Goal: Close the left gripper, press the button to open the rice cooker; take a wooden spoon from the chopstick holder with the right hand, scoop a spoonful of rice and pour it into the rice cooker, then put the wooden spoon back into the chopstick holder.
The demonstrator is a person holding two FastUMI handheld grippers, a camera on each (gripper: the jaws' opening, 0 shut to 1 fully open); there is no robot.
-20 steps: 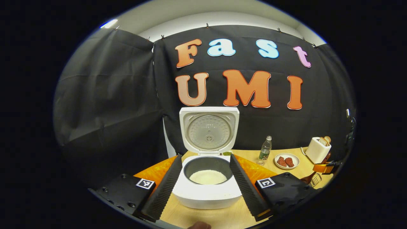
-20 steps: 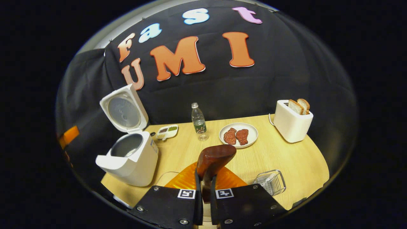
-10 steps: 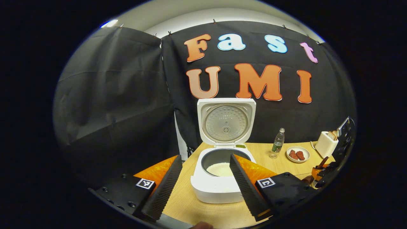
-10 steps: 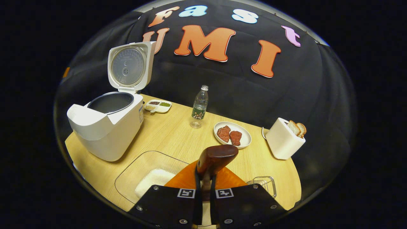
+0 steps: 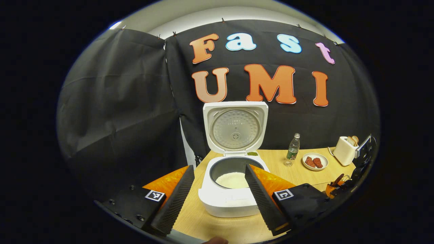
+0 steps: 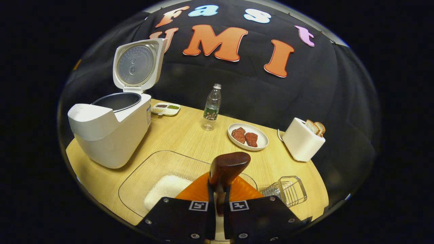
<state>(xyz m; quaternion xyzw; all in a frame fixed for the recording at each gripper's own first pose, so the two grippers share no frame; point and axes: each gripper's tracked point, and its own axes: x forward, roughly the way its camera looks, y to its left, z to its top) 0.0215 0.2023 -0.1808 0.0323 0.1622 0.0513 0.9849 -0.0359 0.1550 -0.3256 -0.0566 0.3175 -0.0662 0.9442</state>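
Wooden spoon now lower over glass dish, chopstick holder nearer

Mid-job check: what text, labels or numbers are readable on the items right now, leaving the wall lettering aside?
No text can be read.
Water bottle label: too small to read.
Rice cooker side sticker: blurred.
Rice cooker lid embossed marks: too small to read.
Square coded tags: patterns, no words.
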